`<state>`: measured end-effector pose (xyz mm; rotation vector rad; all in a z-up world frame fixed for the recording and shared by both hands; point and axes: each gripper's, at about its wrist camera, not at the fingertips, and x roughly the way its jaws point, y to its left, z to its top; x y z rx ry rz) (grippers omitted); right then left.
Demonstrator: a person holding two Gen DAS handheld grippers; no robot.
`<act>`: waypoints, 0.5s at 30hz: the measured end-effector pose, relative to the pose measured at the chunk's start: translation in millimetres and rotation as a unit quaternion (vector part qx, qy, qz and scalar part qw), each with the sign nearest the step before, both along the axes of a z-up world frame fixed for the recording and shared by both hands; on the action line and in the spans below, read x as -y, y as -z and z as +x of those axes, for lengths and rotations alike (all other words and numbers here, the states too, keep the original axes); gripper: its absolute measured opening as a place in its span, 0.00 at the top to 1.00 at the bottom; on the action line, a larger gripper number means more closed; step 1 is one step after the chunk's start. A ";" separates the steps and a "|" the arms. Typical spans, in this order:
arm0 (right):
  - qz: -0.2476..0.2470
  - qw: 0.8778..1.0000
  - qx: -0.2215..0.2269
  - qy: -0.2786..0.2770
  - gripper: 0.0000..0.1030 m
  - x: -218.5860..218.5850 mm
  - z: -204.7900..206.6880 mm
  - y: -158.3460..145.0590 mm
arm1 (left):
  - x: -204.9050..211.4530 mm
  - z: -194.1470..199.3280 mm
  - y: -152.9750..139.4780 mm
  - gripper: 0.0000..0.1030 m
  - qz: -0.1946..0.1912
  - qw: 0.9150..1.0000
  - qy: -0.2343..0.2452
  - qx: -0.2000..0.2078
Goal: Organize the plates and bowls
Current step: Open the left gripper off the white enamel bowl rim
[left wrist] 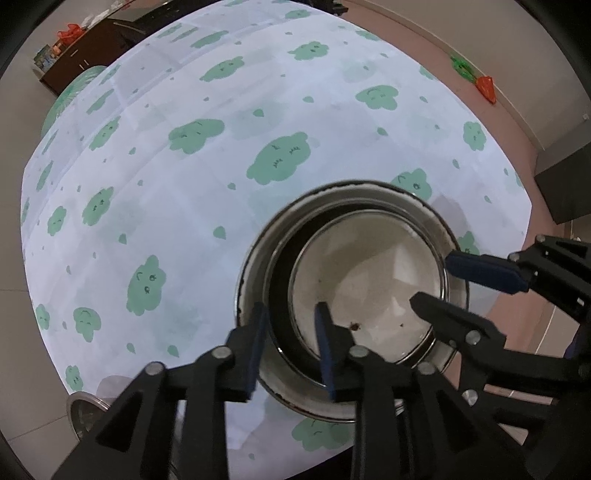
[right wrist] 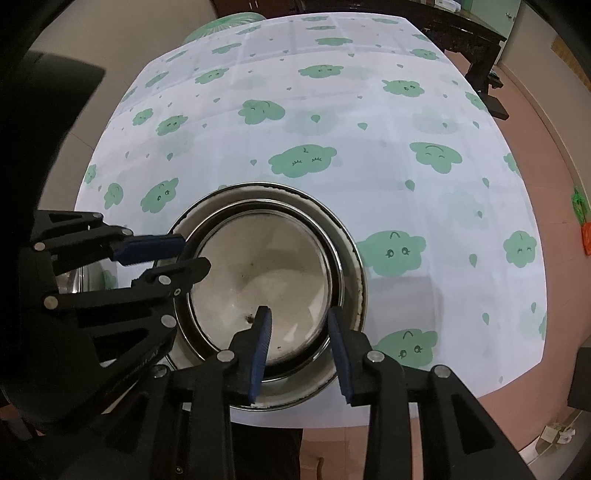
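A stack of nested steel bowls (left wrist: 354, 280) (right wrist: 269, 288) sits near the front edge of a table under a white cloth with green clouds. The inner bowl (left wrist: 373, 277) (right wrist: 258, 280) is pale inside with small dark specks. My left gripper (left wrist: 291, 332) (right wrist: 177, 254) is open, its fingers straddling the stack's left rims. My right gripper (right wrist: 299, 332) (left wrist: 439, 284) is open and straddles the right rims, one finger inside the inner bowl, one outside. Neither gripper holds anything.
Another steel dish (left wrist: 83, 413) (right wrist: 86, 277) lies at the table's front left corner, partly hidden. The cloth (right wrist: 332, 122) stretches far behind the bowls. Dark furniture (left wrist: 92, 51) (right wrist: 469, 33) stands beyond the table, and a pink floor (right wrist: 535, 155) lies to the right.
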<state>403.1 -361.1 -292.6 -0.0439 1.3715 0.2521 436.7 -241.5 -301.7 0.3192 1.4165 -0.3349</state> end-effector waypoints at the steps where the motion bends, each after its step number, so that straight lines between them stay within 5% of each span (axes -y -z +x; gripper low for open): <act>1: -0.001 1.000 0.001 0.000 0.66 -0.5 0.3 -0.2 | -1.6 0.8 -0.4 0.70 -0.002 1.000 0.000 0.002; 15: 0.003 1.000 0.020 0.011 0.65 2.3 -1.2 -11.5 | -13.9 2.8 -13.6 0.58 -0.010 1.000 -0.011 0.022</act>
